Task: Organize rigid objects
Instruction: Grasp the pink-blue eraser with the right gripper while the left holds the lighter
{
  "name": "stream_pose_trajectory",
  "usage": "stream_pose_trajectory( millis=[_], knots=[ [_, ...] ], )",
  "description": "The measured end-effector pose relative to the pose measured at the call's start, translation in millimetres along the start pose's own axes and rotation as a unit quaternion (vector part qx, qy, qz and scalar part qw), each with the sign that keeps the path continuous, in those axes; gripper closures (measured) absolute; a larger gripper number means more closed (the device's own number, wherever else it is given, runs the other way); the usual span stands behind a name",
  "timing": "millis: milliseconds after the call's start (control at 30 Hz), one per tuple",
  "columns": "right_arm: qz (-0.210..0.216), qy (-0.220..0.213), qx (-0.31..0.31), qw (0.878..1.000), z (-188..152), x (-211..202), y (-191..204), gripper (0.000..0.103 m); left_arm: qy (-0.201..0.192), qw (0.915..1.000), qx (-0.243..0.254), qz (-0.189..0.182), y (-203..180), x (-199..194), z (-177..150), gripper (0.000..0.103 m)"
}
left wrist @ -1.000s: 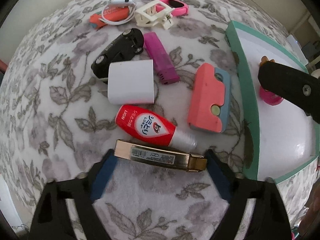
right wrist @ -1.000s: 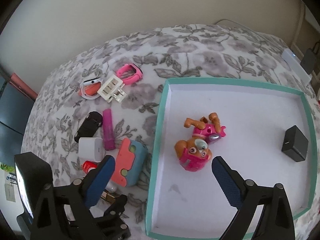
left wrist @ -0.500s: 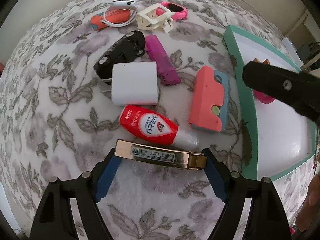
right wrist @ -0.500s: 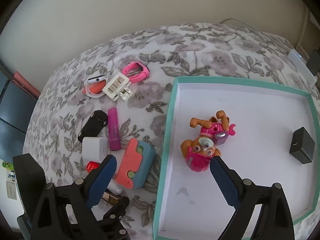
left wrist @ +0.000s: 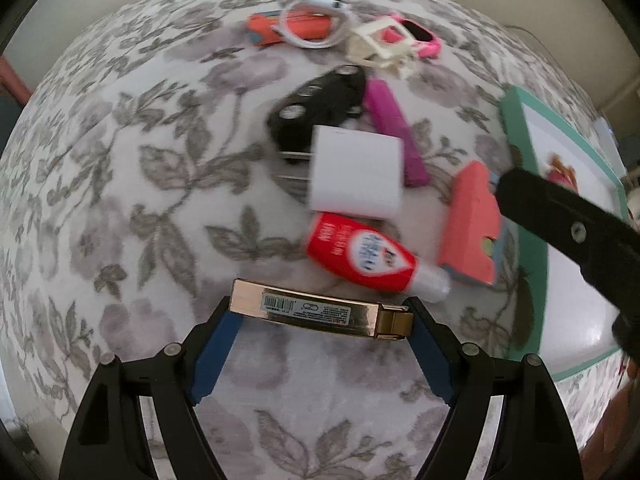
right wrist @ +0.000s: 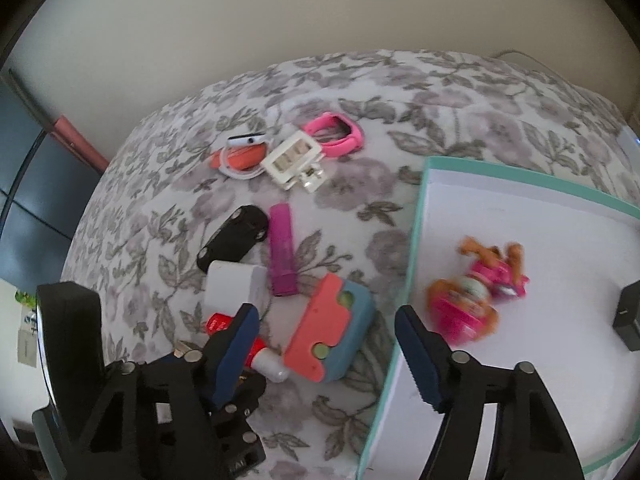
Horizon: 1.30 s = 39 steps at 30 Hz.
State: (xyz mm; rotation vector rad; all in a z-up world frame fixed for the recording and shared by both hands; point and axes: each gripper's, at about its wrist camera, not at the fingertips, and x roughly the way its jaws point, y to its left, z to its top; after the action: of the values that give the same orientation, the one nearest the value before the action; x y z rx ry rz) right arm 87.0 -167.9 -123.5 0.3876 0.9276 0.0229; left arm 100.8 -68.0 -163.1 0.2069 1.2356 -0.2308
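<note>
Left tongs (left wrist: pixel 320 314) now clamped on gold case (left wrist: pixel 320 309), lifted slightly. Right tongs (right wrist: pixel 326 330) spread, shifted left over box (right wrist: pixel 416 240) rim.

The gold case (left wrist: pixel 320 312) looks like polished metal, glossy, with a paper barcode label; the red bottle (left wrist: pixel 360 254) is shiny plastic; the white charger (left wrist: pixel 356 172) is smooth and matt; the bedspread (left wrist: pixel 140 200) is soft floral cloth; the teal box (right wrist: pixel 416 216) looks like matt cardboard.
</note>
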Motion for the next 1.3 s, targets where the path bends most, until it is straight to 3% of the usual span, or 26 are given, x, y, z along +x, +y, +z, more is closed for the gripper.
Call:
stream_pose_trajectory(
  millis=[200,500,833,1000,1300],
  knots=[
    [0.006,0.013,-0.016,1.000,-2.6,9.5,9.5,0.043,-0.002,0.9994,-0.033,0.004,35.0,-2.2,2.5,0.020],
    [-0.020,0.027,-0.034,0.999,-4.9,23.9,16.5,0.045,-0.008,0.9961,-0.088,0.010,100.8,-2.6,5.1,0.020],
    [-0.054,0.039,-0.035,0.997,-0.7,26.2,17.2,0.049,-0.012,0.9950,-0.100,0.001,147.7,-1.9,8.9,0.020],
    [-0.066,0.060,-0.030,0.996,-2.7,32.3,15.5,0.050,-0.013,0.9948,-0.101,0.001,154.1,-3.9,12.4,0.020],
    [-0.071,0.058,-0.031,0.995,-4.4,42.4,18.5,0.049,-0.016,0.9943,-0.105,0.004,147.4,-9.8,11.3,0.020]
  ],
)
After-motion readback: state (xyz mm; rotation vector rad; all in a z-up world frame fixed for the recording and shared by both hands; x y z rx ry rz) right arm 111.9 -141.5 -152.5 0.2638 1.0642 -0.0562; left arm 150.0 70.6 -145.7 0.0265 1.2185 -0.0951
